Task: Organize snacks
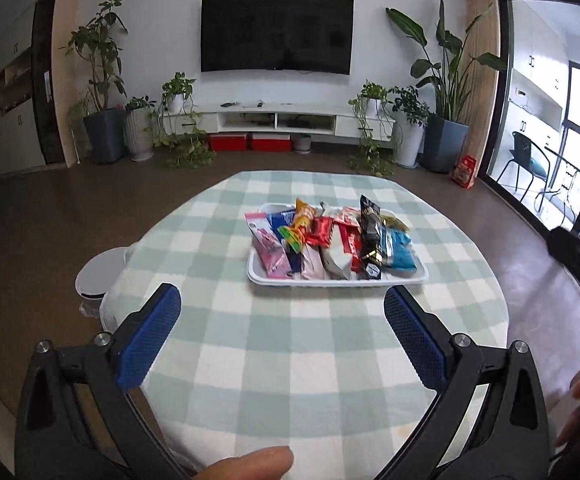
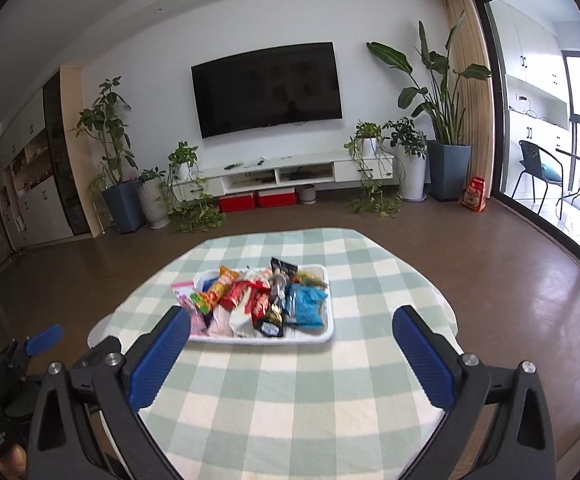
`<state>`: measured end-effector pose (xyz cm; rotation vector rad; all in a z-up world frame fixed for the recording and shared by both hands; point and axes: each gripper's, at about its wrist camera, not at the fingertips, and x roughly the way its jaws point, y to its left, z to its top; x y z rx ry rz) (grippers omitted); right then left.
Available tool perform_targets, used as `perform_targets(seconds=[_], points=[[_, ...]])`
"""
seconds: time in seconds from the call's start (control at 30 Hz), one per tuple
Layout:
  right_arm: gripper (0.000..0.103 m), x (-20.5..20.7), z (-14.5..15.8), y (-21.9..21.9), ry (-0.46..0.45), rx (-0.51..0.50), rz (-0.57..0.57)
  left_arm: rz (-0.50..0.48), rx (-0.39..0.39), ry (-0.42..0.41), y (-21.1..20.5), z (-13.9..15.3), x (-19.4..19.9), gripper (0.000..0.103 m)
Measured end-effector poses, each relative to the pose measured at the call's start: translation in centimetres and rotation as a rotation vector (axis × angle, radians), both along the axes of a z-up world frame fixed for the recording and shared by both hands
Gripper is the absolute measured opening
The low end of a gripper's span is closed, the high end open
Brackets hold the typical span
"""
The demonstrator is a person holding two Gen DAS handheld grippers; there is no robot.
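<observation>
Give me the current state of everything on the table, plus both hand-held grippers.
White tray: flat on the checked tablecloth, full.
Snack packets: piled in the tray, none loose on the cloth.
Blue packet: lying at the tray's right end.
Left hand-held gripper: open, empty.
Right hand-held gripper: open, empty, short of the tray.

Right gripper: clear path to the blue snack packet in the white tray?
Probably yes. The open right gripper faces the blue snack packet at the white tray's near right corner, only bare checked cloth between.
</observation>
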<state>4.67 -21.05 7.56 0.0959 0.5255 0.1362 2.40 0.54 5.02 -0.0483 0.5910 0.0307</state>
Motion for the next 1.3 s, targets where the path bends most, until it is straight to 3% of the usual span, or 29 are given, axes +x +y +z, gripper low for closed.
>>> perform_targets(seconds=[0.2, 0.37, 1.3], points=[[0.103, -0.9, -2.1, -0.2, 0.057, -0.025, -0.041, 0.010, 0.050, 0.026, -1.7, -0.4, -0.3, 0.103], [0.103, -1.2, -2.7, -0.1, 0.071, -0.065, -0.055, 0.012, 0.042, 0.035, -1.9, -0.8, 0.0, 0.103], [0.103, -1.3, -4.6, 0.6, 0.155, -0.089, -0.042, -0.003, 0.037, 0.073, -1.5, -2.3, 1.1, 0.103]])
